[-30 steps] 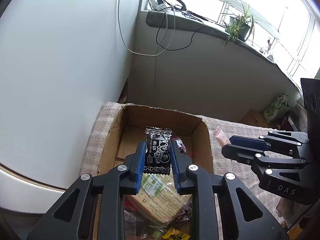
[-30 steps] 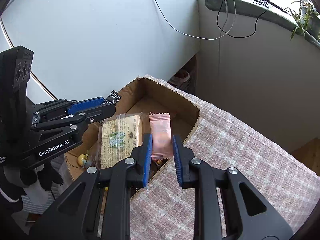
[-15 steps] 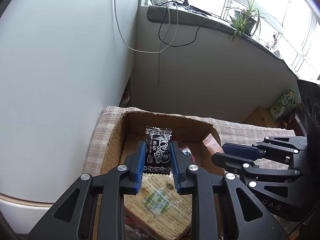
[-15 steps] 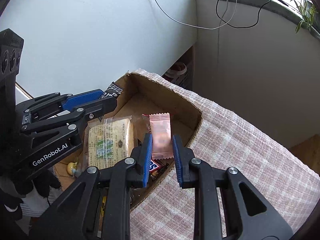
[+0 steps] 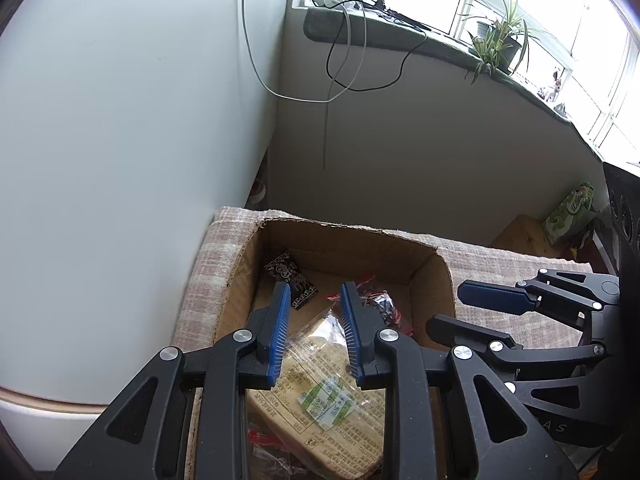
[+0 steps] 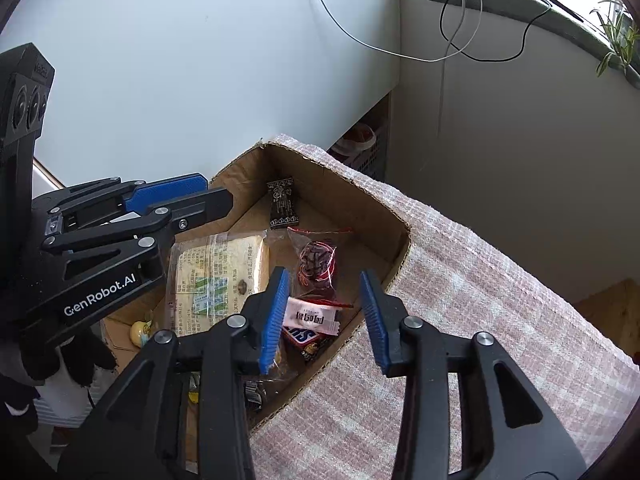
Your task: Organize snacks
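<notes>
An open cardboard box sits sunk in a pink checked cloth. My left gripper hovers over the box, its jaws opening with nothing between them. The black snack packet lies in the box's far corner. My right gripper hangs over the box's right edge, jaws opening and empty. The pale pink packet lies in the box below it. Also inside are a wrapped bread slice and a red sweet in clear wrap.
A white wall stands close on the left of the box. Behind it a grey sill carries cables and a potted plant. A green packet lies on a wooden surface at the right. The cloth stretches right of the box.
Both grippers have let go: the black packet fell from the left jaws to the box's far corner, and the pink packet dropped from the right jaws into the box. Both jaws stand wider.
</notes>
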`<state>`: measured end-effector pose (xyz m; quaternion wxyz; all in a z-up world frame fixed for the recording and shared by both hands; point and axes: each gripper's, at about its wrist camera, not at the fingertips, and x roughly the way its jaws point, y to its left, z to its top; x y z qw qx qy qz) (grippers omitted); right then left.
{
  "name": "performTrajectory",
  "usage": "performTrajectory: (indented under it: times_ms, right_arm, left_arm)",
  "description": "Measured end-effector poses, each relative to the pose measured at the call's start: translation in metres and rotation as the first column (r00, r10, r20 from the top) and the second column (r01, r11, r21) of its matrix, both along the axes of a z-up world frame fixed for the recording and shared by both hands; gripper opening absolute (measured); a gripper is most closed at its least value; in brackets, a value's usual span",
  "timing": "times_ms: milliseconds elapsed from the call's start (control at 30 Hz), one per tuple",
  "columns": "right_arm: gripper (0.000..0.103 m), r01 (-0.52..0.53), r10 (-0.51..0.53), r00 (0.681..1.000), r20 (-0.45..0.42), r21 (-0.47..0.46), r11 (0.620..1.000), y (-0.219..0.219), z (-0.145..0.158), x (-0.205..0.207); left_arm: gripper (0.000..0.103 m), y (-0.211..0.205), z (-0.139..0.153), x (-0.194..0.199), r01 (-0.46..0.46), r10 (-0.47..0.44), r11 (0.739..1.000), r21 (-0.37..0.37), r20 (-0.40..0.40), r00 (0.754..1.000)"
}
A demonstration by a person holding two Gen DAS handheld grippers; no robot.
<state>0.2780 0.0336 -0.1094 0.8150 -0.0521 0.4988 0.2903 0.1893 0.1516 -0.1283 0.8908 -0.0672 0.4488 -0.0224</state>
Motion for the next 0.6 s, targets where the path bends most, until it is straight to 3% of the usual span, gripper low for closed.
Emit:
performTrajectory:
  times_ms: [167,267,333,467,600]
  right_arm:
    - [0.056,0.006,-0.006,1.000,0.007,0.004,1.000,-0.002,0.004,-0.002]
    - [0.068,0.009,-0.009,1.000,0.019,0.004,1.000,-0.003,0.007,-0.005]
    - [0.071,0.016,-0.016,1.000,0.023,0.006,1.000,-0.004,0.011,-0.007]
    - [0.071,0.029,-0.029,0.999,0.034,0.012,1.000,-0.007,0.021,-0.014]
    - [0.082,0.042,-0.044,0.997,0.068,0.027,0.999,-0.012,0.035,-0.026]
  left_arm:
    - [0.034,0.003,0.001,-0.005,-0.008,0.008,1.000,-0.002,0.006,1.000]
    - [0.036,0.005,0.002,-0.006,-0.015,0.015,1.000,-0.007,0.006,1.000]
    - [0.047,0.007,0.004,-0.009,-0.023,0.023,1.000,-0.008,0.010,1.000]
    - [0.047,0.010,0.008,-0.018,-0.030,0.030,0.999,-0.015,0.021,0.999]
    - [0.051,0.011,0.014,-0.030,-0.046,0.047,0.999,-0.026,0.033,0.998]
